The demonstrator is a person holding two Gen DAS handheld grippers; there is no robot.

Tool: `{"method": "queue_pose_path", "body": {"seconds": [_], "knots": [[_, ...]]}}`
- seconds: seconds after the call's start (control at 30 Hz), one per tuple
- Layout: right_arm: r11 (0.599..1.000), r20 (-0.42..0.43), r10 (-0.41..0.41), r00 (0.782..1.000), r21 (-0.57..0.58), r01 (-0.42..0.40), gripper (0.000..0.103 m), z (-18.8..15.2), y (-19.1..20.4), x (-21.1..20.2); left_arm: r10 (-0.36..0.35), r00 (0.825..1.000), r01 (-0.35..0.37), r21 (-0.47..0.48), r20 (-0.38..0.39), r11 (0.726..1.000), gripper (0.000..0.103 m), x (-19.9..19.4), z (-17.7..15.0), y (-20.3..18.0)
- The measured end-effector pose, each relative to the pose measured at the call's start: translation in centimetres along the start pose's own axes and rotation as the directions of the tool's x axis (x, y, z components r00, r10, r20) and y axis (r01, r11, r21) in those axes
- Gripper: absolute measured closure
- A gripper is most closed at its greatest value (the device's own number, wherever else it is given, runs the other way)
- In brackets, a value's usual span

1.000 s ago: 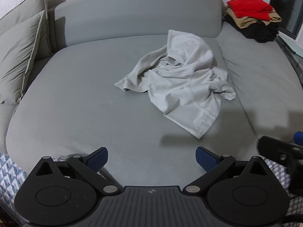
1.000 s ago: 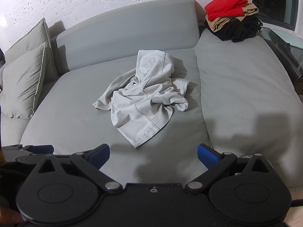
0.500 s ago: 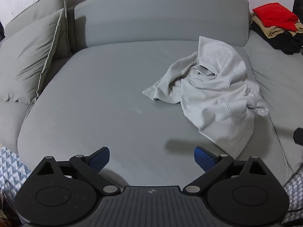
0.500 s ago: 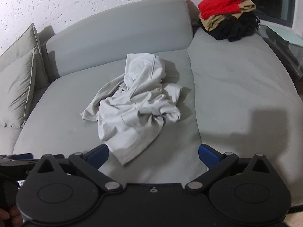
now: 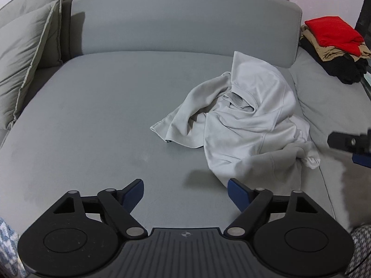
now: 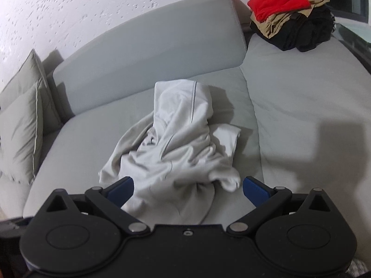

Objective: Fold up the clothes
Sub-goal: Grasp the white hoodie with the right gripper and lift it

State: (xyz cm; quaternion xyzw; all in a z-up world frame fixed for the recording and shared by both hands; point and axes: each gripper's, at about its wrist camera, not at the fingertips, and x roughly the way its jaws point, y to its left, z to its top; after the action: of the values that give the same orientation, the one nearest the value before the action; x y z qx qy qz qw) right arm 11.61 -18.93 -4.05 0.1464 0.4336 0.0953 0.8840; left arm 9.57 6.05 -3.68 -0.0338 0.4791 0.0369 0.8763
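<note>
A light grey hoodie point(image 6: 180, 153) lies in a messy heap in the middle of the grey sofa point(image 5: 92, 120). It is all bunched up. The hood points to the back of the sofa and a sleeve sticks out to one side. No part of it looks folded yet.

The right claw point(image 6: 187, 191) is wide open and holds nothing. It hangs just over the near edge of the hoodie, with the cloth showing between its two blue tips. The left claw point(image 5: 184, 191) is wide open too and holds nothing. It is over bare sofa, and its right tip is close to the hoodie's bottom edge.

At the far right end of the sofa sits a pile of clothes point(image 6: 289, 11), red on top, then tan, then black. That pile looks folded, so some work seems done.

For this hoodie, I think the job is only starting. It needs to be picked up, laid flat and then folded.
</note>
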Motion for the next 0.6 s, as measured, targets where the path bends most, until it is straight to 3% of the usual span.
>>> {"method": "queue_pose_path", "body": {"seconds": [0.13, 0.23, 0.27, 0.37, 0.53, 0.57, 0.6], "knots": [[0.999, 0.013, 0.012, 1.000, 0.050, -0.012, 0.009, 1.4, -0.7, 1.9, -0.029, 1.000, 0.029, -0.008, -0.010, 1.000, 0.026, 1.1, 0.1, -0.1], [0.996, 0.000, 0.038, 0.999, 0.081, -0.038, 0.026, 2.3, -0.8, 3.8, -0.048, 0.999, 0.048, -0.017, -0.008, 0.999, 0.014, 1.5, 0.0, -0.1], [0.995, -0.010, 0.052, 0.999, 0.090, -0.051, 0.032, 2.6, -0.8, 4.6, -0.052, 0.999, 0.052, -0.017, -0.007, 0.999, 0.018, 1.5, 0.0, 0.0], [0.993, -0.042, 0.081, 0.996, 0.085, -0.077, 0.032, 3.4, 0.2, 7.1, -0.073, 0.997, 0.073, -0.025, -0.012, 0.997, 0.023, 1.5, 0.0, 0.2], [0.999, -0.098, 0.018, 0.995, 0.041, -0.015, 0.027, 4.2, 2.3, 11.9, -0.086, 0.996, 0.085, -0.061, -0.007, 0.994, 0.026, 1.0, -0.4, 0.9], [0.999, -0.100, -0.002, 0.995, 0.036, 0.005, 0.032, 4.2, 2.5, 12.5, -0.088, 0.996, 0.088, -0.066, -0.005, 0.994, 0.028, 0.8, -0.6, 1.1], [0.999, -0.094, -0.025, 0.995, 0.033, 0.029, 0.062, 4.2, 2.5, 12.8, -0.090, 0.996, 0.090, -0.070, -0.003, 0.993, 0.028, 0.7, -0.7, 1.2]]}}
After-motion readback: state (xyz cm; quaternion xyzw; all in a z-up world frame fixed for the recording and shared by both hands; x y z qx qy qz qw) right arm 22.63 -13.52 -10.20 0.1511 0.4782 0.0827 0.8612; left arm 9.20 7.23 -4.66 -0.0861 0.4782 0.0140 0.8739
